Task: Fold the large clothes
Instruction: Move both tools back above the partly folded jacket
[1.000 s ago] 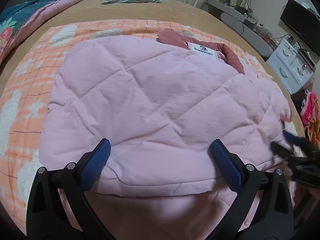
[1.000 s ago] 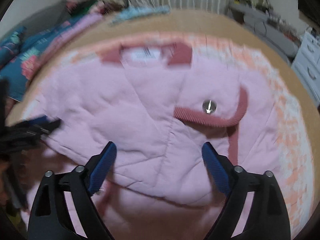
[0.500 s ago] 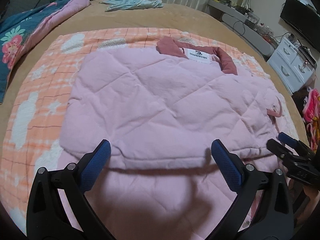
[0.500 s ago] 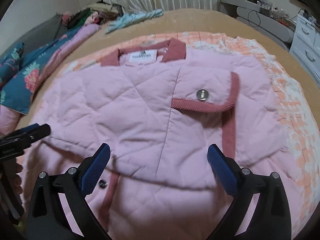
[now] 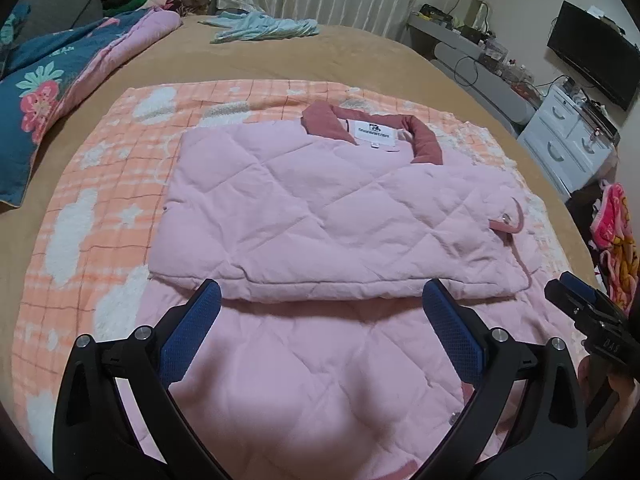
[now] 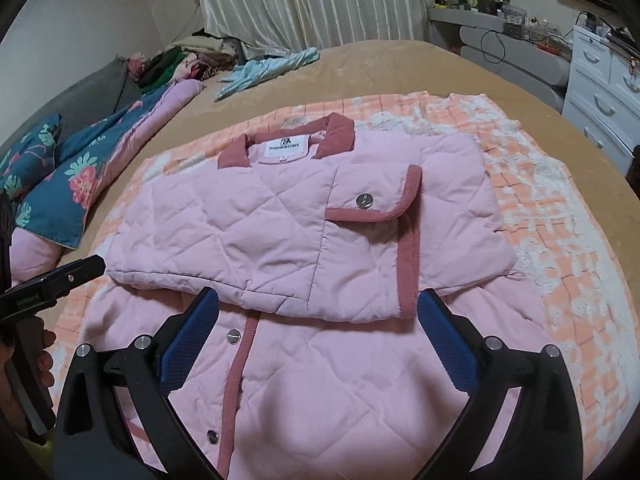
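A pink quilted jacket (image 5: 320, 216) with a dark rose collar (image 5: 424, 140) lies on an orange checked blanket (image 5: 100, 184). It also shows in the right wrist view (image 6: 272, 232), with a snap pocket flap (image 6: 372, 204). Its sleeves are folded across the chest; the lower body (image 6: 320, 380) lies flat nearest me. My left gripper (image 5: 320, 312) is open and empty above the lower body, just short of the fold edge. My right gripper (image 6: 316, 320) is open and empty above the same edge. Each gripper shows at the edge of the other's view.
The blanket covers a tan bed (image 5: 360, 56). A blue floral quilt (image 5: 48, 92) lies at the left, a light blue garment (image 5: 264, 28) at the far side, a clothes pile (image 6: 188, 60) by the curtain. White drawers (image 5: 568, 144) stand to the right.
Both grippers have drawn back from the jacket toward me and risen. The folded upper part now lies free on the body. Both stayed open.
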Tool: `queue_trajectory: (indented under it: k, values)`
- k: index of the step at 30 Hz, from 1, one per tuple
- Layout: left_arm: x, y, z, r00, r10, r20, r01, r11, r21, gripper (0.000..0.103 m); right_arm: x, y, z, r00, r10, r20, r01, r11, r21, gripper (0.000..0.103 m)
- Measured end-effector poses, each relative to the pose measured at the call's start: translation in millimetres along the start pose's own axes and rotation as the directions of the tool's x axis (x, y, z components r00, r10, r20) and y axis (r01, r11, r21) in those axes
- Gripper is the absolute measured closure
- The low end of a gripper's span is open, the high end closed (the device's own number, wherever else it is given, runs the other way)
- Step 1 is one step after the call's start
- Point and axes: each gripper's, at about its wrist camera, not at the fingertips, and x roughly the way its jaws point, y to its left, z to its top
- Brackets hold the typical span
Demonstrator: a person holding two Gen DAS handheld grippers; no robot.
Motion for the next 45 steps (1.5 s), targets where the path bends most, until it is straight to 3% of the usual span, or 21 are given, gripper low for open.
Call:
queue_trajectory:
  k: [24, 45]
  values:
    - [-74.1, -20.1, -16.6, 0.995, -0.02, 0.102, 0.016, 0.999, 0.039, 0.008, -104.5, 20.1, -10.6, 0.988, 0.002, 0.152, 0.009, 0.997, -0.073, 0.004]
    - [-130.1, -25.4, -45.2, 0.985, -0.033, 0.168, 0.023, 0.998, 0.059, 0.008, -161.5, 20.3, -27.1, 0.974, 0.011, 0.225, 0.011, 0.995, -0.097, 0.004]
